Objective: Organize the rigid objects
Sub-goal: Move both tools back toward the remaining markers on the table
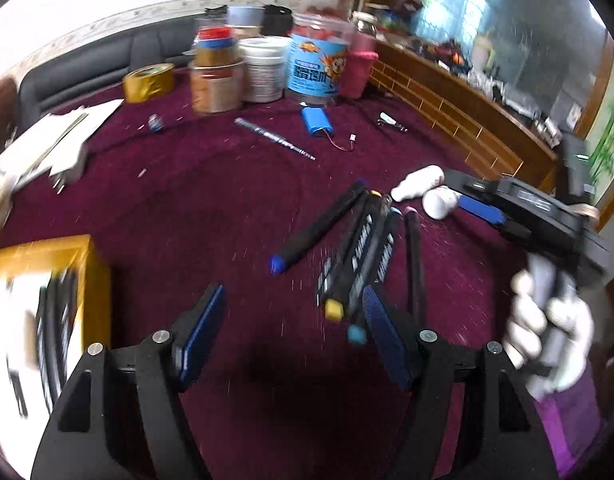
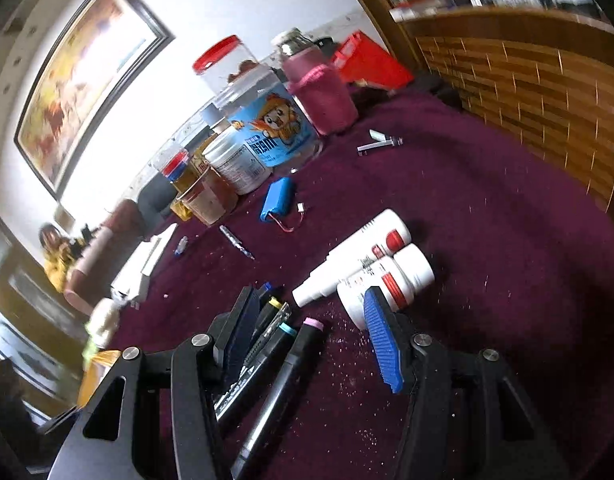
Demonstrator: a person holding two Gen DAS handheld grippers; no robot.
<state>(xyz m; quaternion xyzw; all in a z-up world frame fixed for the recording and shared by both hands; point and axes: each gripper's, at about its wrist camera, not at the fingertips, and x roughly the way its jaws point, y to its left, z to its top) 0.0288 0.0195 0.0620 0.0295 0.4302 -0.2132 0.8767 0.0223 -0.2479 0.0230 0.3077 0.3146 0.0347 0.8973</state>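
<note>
Several black marker pens (image 1: 363, 248) with coloured caps lie on the maroon tablecloth (image 1: 227, 200); they also show in the right wrist view (image 2: 275, 356). Two white bottles (image 2: 371, 264) with red bands lie beside them. My left gripper (image 1: 295, 320) is open and empty, just short of the pens, its right finger over their ends. My right gripper (image 2: 311, 340) is open and empty, its jaws straddling the pens, its right finger against the lower bottle. It shows from outside in the left wrist view (image 1: 483, 208), next to the bottles (image 1: 427, 192).
A yellow box (image 1: 47, 300) stands at the left. Jars and cans (image 1: 267, 64), a gold tape roll (image 1: 149, 82), a blue battery pack (image 1: 317, 120), a drill bit (image 1: 273, 138), papers (image 1: 55, 140) and a wooden cabinet (image 2: 527, 92) are farther back.
</note>
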